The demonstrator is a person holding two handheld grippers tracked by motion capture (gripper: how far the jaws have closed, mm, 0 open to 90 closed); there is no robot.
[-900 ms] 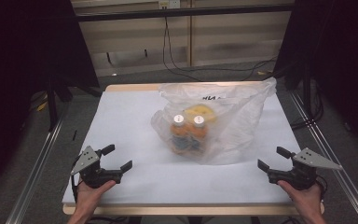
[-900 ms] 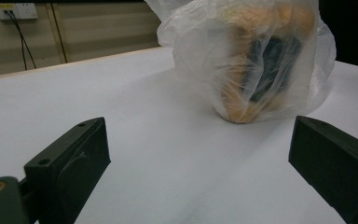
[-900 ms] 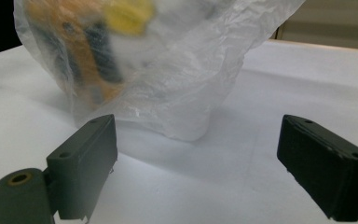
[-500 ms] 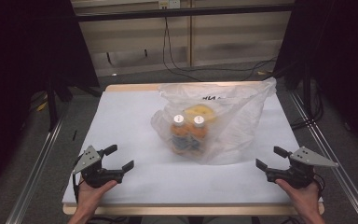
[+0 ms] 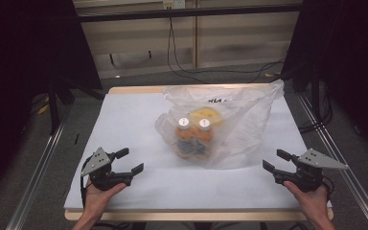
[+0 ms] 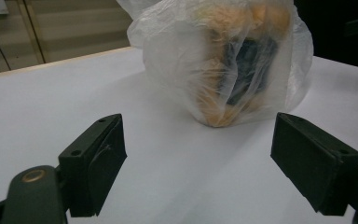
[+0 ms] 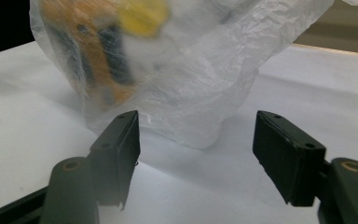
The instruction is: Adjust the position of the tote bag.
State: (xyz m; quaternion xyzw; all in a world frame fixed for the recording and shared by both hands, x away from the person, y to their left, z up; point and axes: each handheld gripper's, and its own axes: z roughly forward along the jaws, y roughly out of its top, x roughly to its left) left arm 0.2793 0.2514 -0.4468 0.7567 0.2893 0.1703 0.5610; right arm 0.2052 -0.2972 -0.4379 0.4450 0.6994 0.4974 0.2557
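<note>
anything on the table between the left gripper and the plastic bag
Nothing: in the high view the white table is bare between the open left gripper and the plastic bag; the left gripper view agrees.

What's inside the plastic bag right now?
Through the plastic bag: two white-capped bottles with orange bodies and something yellow behind them. The film blurs labels and anything underneath.
</note>
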